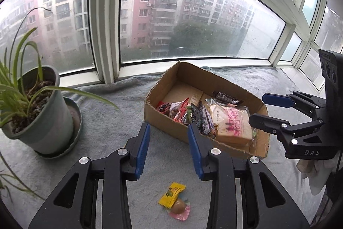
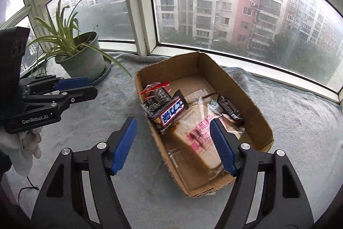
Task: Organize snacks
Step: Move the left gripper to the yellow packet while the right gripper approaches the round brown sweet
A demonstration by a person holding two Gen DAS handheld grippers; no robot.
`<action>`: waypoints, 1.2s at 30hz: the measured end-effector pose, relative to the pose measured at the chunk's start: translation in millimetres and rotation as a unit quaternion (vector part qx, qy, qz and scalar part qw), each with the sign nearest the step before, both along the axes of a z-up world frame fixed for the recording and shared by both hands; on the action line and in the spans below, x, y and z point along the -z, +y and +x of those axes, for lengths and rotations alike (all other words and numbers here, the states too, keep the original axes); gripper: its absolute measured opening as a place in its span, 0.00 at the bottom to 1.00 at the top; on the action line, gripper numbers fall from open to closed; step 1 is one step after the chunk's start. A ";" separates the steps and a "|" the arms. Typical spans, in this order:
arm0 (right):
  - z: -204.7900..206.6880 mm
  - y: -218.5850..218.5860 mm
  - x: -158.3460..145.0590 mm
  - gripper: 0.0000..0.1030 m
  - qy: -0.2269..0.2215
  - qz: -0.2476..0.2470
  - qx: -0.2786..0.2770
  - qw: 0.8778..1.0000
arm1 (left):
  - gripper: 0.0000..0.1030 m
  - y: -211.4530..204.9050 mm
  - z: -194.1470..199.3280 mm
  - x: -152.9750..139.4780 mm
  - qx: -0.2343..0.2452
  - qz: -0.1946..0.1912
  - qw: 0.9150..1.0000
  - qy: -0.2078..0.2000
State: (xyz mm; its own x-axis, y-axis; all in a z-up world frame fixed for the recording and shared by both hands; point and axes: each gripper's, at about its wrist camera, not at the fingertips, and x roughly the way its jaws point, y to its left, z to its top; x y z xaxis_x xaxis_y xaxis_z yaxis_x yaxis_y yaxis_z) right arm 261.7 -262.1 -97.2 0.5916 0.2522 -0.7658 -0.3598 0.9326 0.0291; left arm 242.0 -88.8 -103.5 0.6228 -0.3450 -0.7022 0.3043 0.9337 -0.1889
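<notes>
1. Left claw [image 1: 169, 128]: parted wide, nothing between the blue pads, raised above the grey towel [image 1: 107, 126].
2. Below and just ahead of that claw, on the towel: yellow candy wrapper [image 1: 171, 194] touching a round brown sweet in a pink wrapper [image 1: 179, 206], both outside the box.
3. Ahead and to the right of the left claw: open cardboard box [image 1: 163, 119], standing on the towel near the window.
4. Inside the box, seen past the left claw's right finger: red snack packet [image 1: 174, 108], dark wrapped bar [image 1: 202, 119], clear bag of sliced bread with pink lettering [image 1: 232, 126], small dark packet [image 1: 227, 98] at the far side.
5. Far left of the left claw: grey-green plant pot [image 1: 46, 121] on a saucer, with long green leaves.
6. Right claw [image 2: 173, 121]: spread wide, gripping nothing, hanging over the near end of the box [image 2: 257, 119], left finger outside the box wall, right finger above the bread bag [image 2: 197, 136].
7. Just beyond the right claw: blue-labelled chocolate bar [image 2: 171, 114] resting on the bread bag, with a black packet [image 2: 155, 101] behind it and a small dark packet [image 2: 230, 109] to the right.
8. Left claw in the right view [image 2: 90, 87]: well left of the box, apart from it.
</notes>
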 end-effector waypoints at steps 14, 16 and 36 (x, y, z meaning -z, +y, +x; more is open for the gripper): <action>-58.4 51.8 70.3 0.71 0.063 0.012 -0.054 0.996 | 0.34 17.7 -28.0 56.8 0.024 -0.012 0.996 0.082; -58.4 57.0 78.3 0.71 0.069 0.013 -0.058 0.996 | 0.34 14.5 -29.6 62.6 0.034 -0.008 0.995 0.089; -56.2 81.1 103.5 0.62 0.088 0.019 -0.082 0.993 | 0.33 -2.3 -24.3 91.6 0.075 0.011 0.989 0.124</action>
